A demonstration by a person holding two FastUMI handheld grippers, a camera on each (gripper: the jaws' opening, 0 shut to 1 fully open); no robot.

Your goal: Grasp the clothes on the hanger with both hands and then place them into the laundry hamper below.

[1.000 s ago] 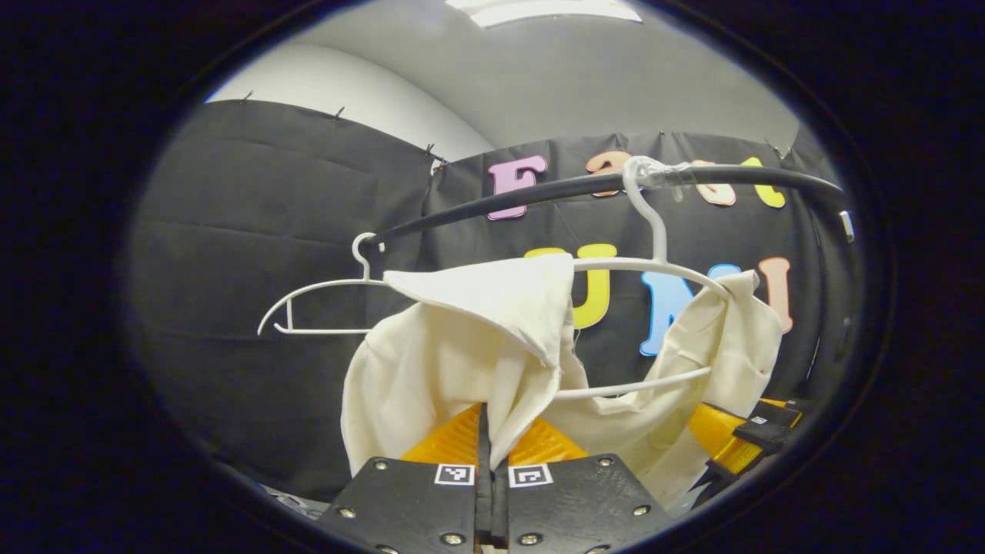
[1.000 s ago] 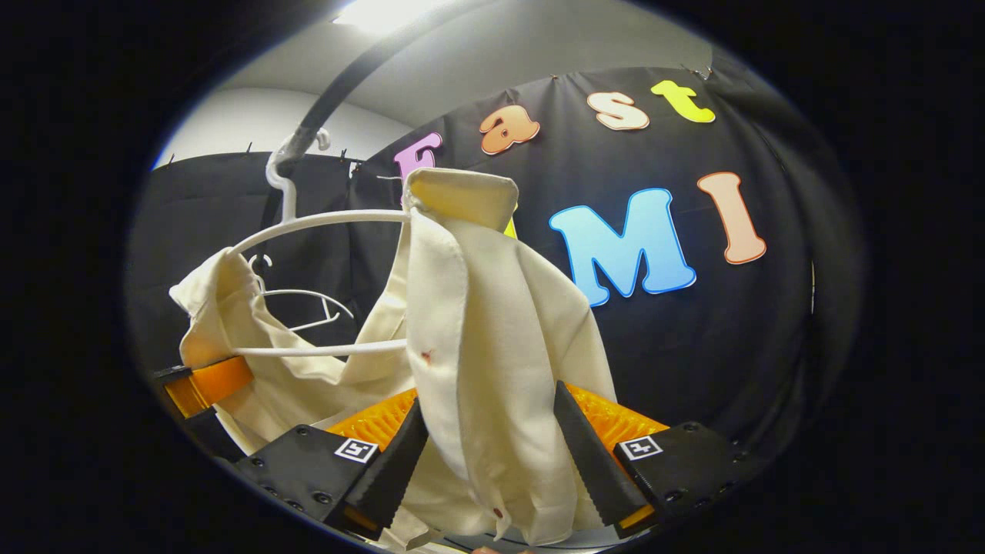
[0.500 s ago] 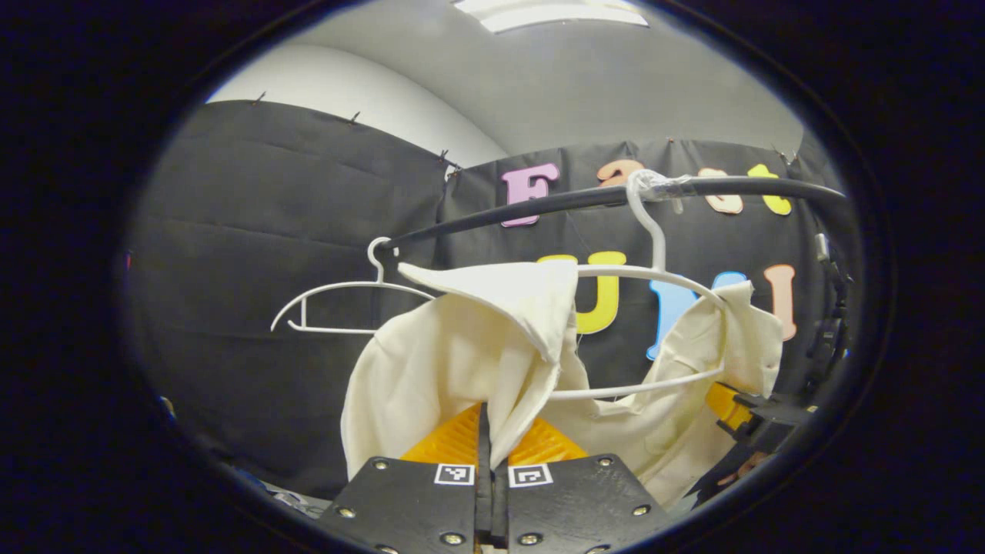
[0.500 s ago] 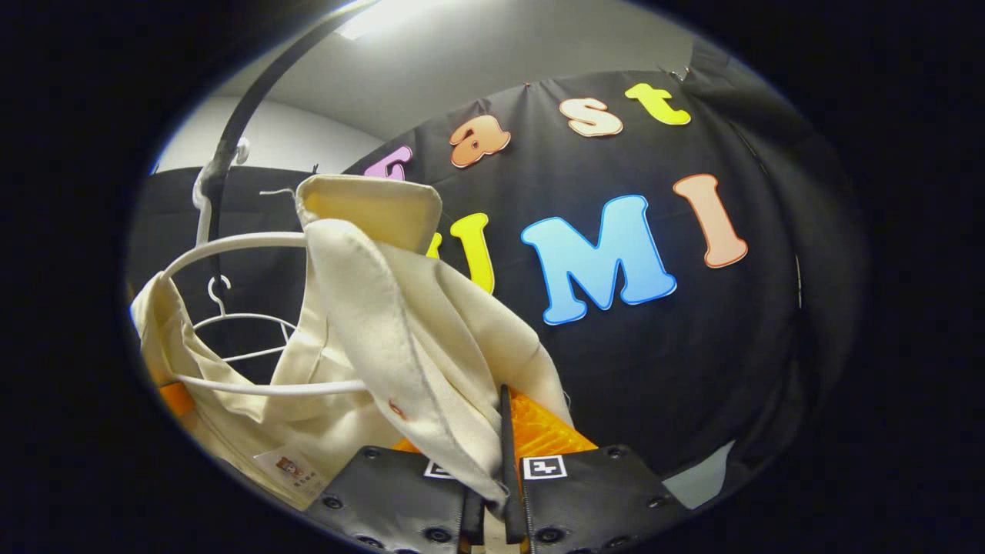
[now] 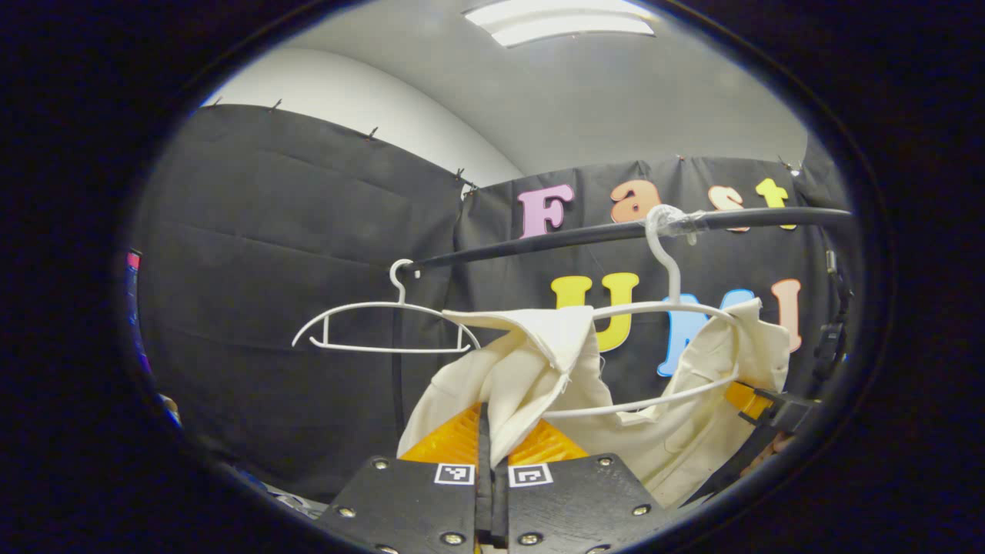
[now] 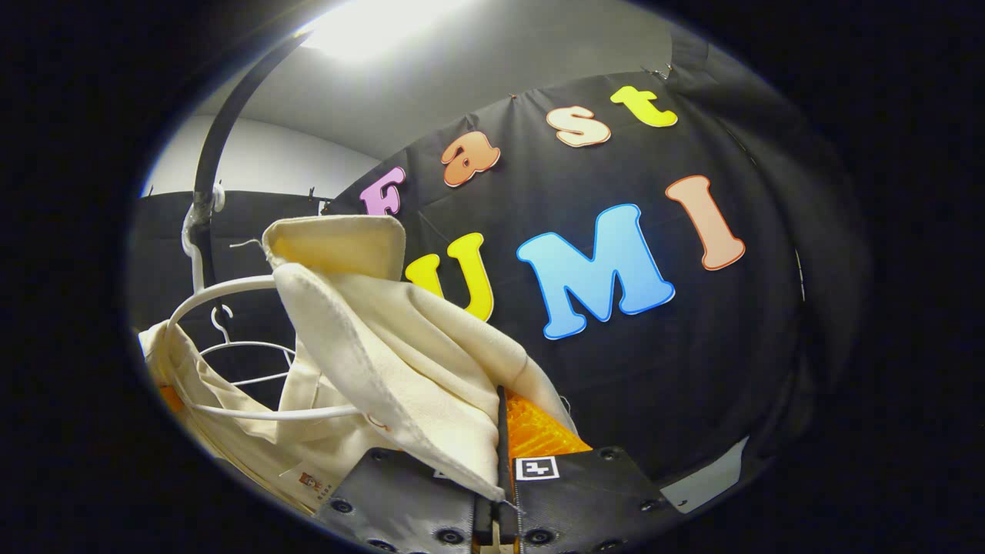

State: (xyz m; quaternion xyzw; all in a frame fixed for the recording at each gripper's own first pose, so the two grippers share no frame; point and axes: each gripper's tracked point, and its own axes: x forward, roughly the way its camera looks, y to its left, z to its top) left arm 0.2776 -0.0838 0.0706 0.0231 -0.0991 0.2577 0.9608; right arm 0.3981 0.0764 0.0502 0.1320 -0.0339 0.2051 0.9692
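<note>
A: Start at your left gripper (image 5: 491,462). How do its fingers stand?

B: Pressed together, and you have a fold of the cream shirt (image 5: 531,369) pinched between them. The cloth rises from the fingertips toward twelve o'clock, then spreads to one and two o'clock.

A: And your right gripper (image 6: 500,469)?

B: Also closed on the shirt (image 6: 400,362). There the cloth climbs from the tips toward ten and eleven o'clock, and the collar flap is at the top of it.

A: Where does the shirt hang?

B: It's draped on the white hanger (image 5: 677,308), at one to two o'clock in your left gripper view. The hook of that hanger is taped to the black rail (image 5: 554,238). In the right gripper view the same hanger (image 6: 223,288) curves at nine to ten o'clock.

A: Anything else out there?

B: An empty hanger (image 5: 385,327) hangs on the rail at eleven o'clock, just left of the shirt. Your other gripper (image 5: 769,404) shows at three to four o'clock, touching the cloth's far side
</note>
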